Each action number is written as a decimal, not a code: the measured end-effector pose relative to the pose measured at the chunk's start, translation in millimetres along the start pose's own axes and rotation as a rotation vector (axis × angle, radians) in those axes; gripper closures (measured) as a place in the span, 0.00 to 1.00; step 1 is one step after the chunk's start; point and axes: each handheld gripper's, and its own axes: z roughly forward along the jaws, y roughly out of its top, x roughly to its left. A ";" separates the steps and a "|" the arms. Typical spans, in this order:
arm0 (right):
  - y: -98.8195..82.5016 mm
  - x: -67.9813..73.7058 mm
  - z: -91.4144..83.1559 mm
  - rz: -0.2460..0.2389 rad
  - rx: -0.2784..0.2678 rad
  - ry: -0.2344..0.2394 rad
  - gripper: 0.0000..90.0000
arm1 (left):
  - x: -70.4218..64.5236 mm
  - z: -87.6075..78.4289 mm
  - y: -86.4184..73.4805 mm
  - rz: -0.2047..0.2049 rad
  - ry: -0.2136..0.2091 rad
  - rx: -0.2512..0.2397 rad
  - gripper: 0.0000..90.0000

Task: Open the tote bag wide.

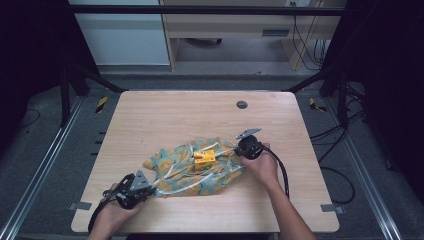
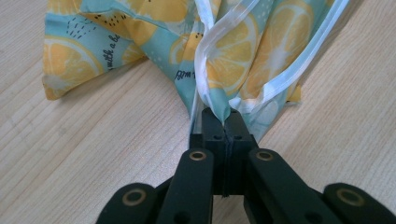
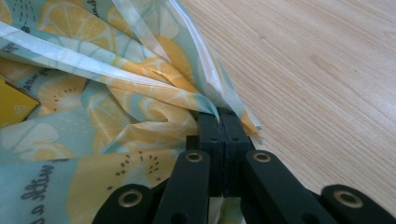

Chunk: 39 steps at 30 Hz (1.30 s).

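Lemon-print cloth [image 1: 192, 167] spread on the table [image 1: 165, 115] between both grippers — left gripper [image 2: 226, 122] and right gripper [image 3: 218, 120] each clamped on an edge.

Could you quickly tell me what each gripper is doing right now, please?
Left gripper: closed, pinching an edge of the lemon-print cloth.
Right gripper: closed, pinching the cloth's opposite edge.

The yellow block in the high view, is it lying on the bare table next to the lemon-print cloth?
No, the yellow block sits on top of the lemon-print cloth, near its middle, not on the bare wooden table.
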 end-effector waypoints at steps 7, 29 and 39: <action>-3.8 0.5 -0.9 0.003 -0.021 -0.002 0.99 | -0.7 -0.4 -0.3 -0.002 0.004 -0.003 1.00; -0.2 0.6 -39.2 0.028 -0.122 -0.038 0.37 | 0.0 -20.6 2.0 -0.053 0.037 -0.190 0.54; 10.3 15.2 -68.9 0.004 -0.200 -0.025 0.33 | -4.5 -34.5 10.6 -0.065 0.028 -0.291 0.40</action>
